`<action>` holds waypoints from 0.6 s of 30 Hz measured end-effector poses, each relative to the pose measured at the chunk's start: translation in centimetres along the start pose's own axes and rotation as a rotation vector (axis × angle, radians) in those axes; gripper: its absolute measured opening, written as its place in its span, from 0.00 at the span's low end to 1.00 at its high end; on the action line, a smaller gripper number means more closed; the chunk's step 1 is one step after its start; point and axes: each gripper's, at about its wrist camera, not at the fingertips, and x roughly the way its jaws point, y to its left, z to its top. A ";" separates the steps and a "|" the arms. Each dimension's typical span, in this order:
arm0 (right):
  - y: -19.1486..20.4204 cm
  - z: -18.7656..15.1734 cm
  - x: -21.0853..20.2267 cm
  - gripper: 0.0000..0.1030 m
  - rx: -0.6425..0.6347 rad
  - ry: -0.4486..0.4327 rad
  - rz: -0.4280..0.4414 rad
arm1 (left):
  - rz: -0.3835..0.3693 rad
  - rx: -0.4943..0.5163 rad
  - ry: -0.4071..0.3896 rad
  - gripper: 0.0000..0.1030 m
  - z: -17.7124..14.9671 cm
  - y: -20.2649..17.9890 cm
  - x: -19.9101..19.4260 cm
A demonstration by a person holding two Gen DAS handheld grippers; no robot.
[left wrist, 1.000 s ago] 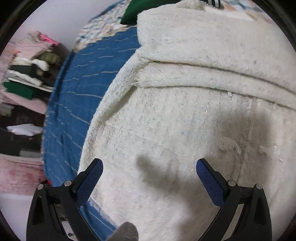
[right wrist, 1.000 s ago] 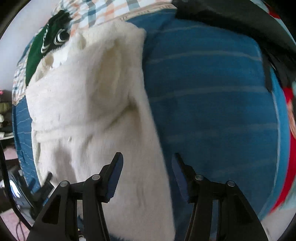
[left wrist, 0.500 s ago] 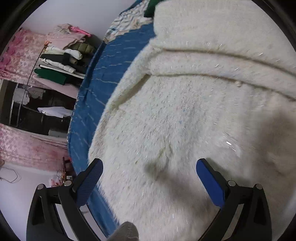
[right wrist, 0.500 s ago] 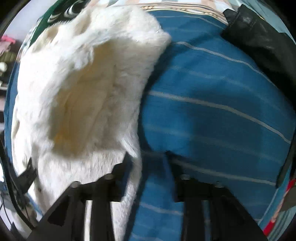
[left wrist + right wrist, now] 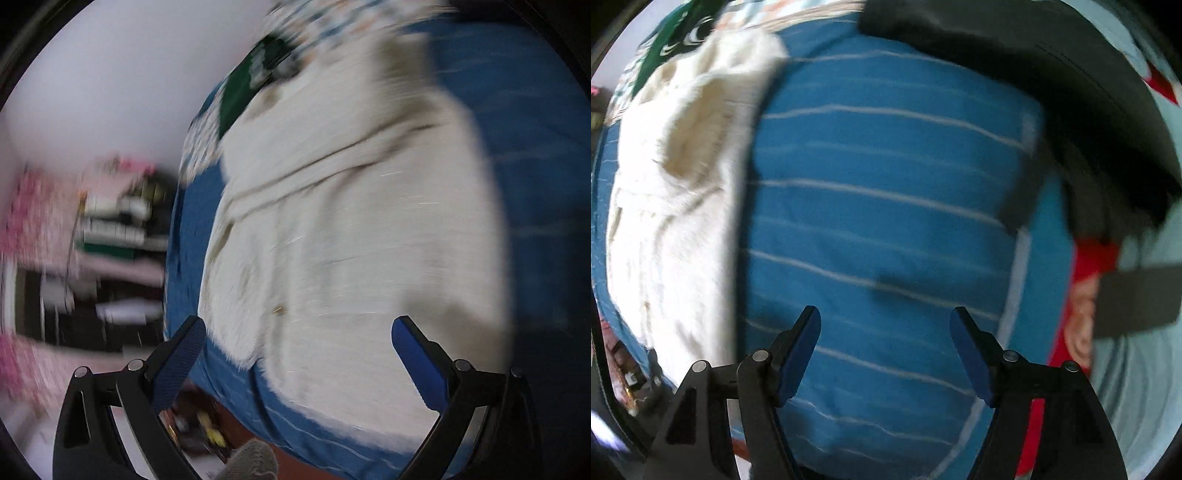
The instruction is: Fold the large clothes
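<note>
A cream fuzzy garment (image 5: 351, 229) lies folded on the blue striped bedspread (image 5: 535, 122). My left gripper (image 5: 295, 354) is open and empty, held above the garment's near end. In the right wrist view the same garment (image 5: 676, 206) lies at the left, and my right gripper (image 5: 886, 339) is open and empty over bare bedspread (image 5: 886, 221), to the right of the garment. Both views are blurred by motion.
A green garment (image 5: 247, 88) and a checked cloth (image 5: 332, 22) lie at the bed's far end. A black garment (image 5: 1052, 81) and a red item (image 5: 1086, 288) lie at the right. Shelves with stacked clothes (image 5: 114, 221) stand left of the bed.
Both grippers have pulled back from the garment. The right gripper has opened wider and shifted right over the bedspread. The left view now takes in the whole garment.
</note>
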 end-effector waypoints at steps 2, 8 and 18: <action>-2.1 -1.0 0.0 0.72 0.044 0.019 -0.001 | -0.016 0.066 -0.036 1.00 -0.2 -2.6 -1.6; -6.1 -2.3 0.1 0.72 0.120 0.039 -0.009 | -0.087 0.108 0.026 1.00 -0.1 -7.0 -0.4; -5.6 0.8 0.0 0.88 0.022 -0.022 0.317 | -0.209 -0.243 0.118 0.21 0.4 0.3 7.4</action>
